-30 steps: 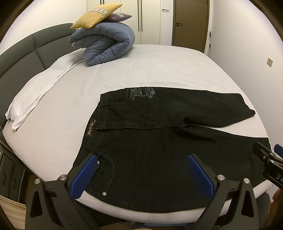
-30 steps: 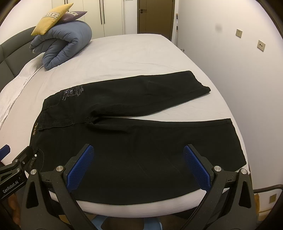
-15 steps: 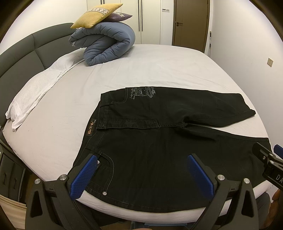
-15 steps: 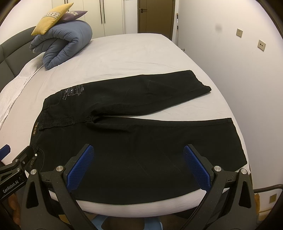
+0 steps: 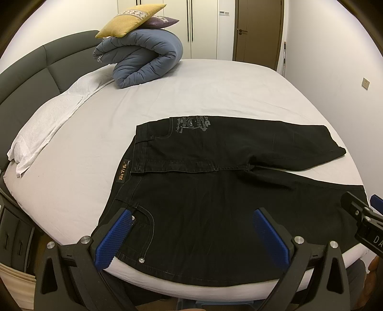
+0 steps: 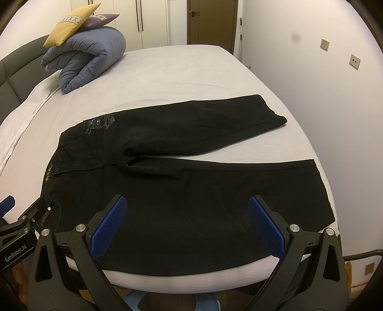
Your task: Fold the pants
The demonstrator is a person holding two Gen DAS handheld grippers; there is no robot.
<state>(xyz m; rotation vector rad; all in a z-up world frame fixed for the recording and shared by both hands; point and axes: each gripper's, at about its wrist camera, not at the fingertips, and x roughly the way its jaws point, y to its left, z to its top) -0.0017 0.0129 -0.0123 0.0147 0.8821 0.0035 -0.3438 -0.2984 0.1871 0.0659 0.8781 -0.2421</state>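
From my left wrist view, the lower frame is taken up by the left gripper (image 5: 191,236), its jaws spread wide with nothing between them, hanging over the near edge of the bed (image 5: 227,95). Its left blue pad covers part of the front pocket, so I cannot read the pocket's full outline. At the right edge the right gripper (image 5: 363,224) is cut off; only a black bracket and a sliver of blue show. The black pants (image 5: 215,191) lie flat in the middle and lower frame, waistband to the left with a tan label, a faded grey print near the far hip, the far leg angling toward the right edge. The print's words are too small to make out.

From my right wrist view, the right gripper (image 6: 186,224) fills the bottom, jaws wide and empty, above the near leg of the black pants (image 6: 191,191). The left gripper (image 6: 21,229) pokes in at lower left, cropped, so I cannot tell its opening here. Both legs run rightward and part in a narrow V. A rolled blue duvet (image 6: 88,59) with a yellow cushion (image 6: 71,22) sits upper left.
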